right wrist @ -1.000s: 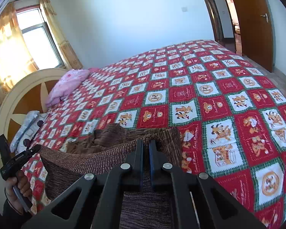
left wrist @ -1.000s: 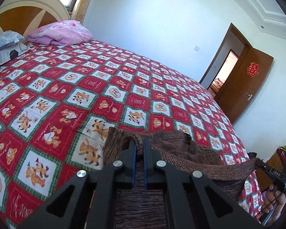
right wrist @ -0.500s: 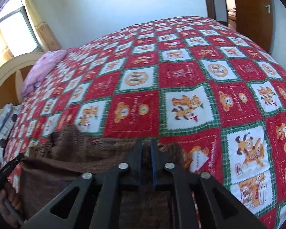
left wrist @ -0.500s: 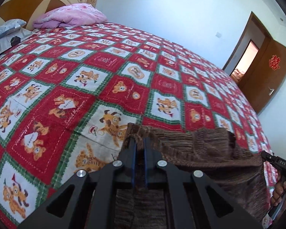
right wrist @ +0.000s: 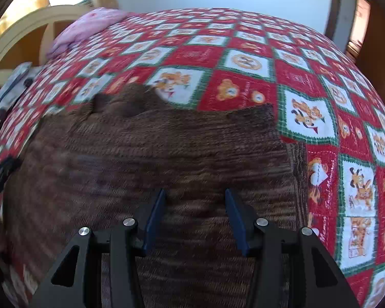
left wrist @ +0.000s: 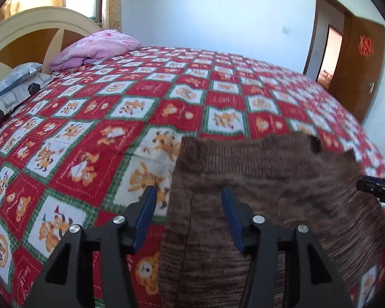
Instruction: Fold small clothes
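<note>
A brown knitted garment (left wrist: 269, 184) lies spread on the red patchwork bedspread (left wrist: 141, 102). My left gripper (left wrist: 188, 195) hovers over the garment's left edge, its jaws opening, and the blue pads do not press the knit. In the right wrist view the same garment (right wrist: 154, 154) fills the middle and left. My right gripper (right wrist: 195, 197) sits above its near right part, jaws opening, nothing pinched between the pads. The garment's far right corner (right wrist: 264, 113) lies flat on the bedspread (right wrist: 320, 89).
A pink pillow (left wrist: 97, 48) and grey patterned bedding (left wrist: 15, 84) lie by the cream and wood headboard (left wrist: 33, 36). A brown door (left wrist: 356, 64) stands open at the far right. The other gripper's black tip (left wrist: 377, 187) shows at the right edge.
Both grippers have let go of the brown garment and their jaws stand apart. Both dropped lower toward the bed, and the garment now lies spread flat.
</note>
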The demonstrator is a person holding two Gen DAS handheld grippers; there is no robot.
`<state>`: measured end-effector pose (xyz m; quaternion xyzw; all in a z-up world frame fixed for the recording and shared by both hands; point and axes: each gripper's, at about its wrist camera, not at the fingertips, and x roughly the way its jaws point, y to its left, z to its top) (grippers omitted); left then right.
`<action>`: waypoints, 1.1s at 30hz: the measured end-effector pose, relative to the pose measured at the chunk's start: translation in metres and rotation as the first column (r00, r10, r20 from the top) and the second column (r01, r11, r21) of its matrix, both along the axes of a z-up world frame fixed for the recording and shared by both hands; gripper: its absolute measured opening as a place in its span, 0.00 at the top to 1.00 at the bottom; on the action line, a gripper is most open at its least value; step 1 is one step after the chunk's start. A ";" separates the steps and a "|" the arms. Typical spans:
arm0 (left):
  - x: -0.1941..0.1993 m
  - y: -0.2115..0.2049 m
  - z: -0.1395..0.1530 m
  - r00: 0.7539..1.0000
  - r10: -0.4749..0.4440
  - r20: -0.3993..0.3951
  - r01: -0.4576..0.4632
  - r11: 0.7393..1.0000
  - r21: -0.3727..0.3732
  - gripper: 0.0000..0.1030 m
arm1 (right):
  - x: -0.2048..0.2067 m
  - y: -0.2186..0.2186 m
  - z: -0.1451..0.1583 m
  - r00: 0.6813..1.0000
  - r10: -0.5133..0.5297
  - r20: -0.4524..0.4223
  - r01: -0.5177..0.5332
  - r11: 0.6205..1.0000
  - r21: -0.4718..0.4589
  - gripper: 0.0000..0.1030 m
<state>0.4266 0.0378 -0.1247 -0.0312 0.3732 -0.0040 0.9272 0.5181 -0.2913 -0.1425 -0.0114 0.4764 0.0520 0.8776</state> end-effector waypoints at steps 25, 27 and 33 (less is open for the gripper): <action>-0.070 0.016 -0.029 0.997 -0.039 -0.071 0.042 0.999 0.033 0.44 | -0.173 -0.066 0.017 0.992 -0.120 0.033 0.114 0.983 0.146 0.95; -0.073 0.017 -0.030 0.997 -0.034 -0.066 0.037 0.999 0.032 0.43 | -0.182 -0.067 0.013 0.989 -0.145 0.030 0.142 0.986 0.092 0.95; -0.074 0.017 -0.034 0.997 -0.034 -0.065 0.036 0.999 0.033 0.36 | -0.185 -0.073 0.006 0.986 -0.167 0.026 0.163 0.980 0.111 0.94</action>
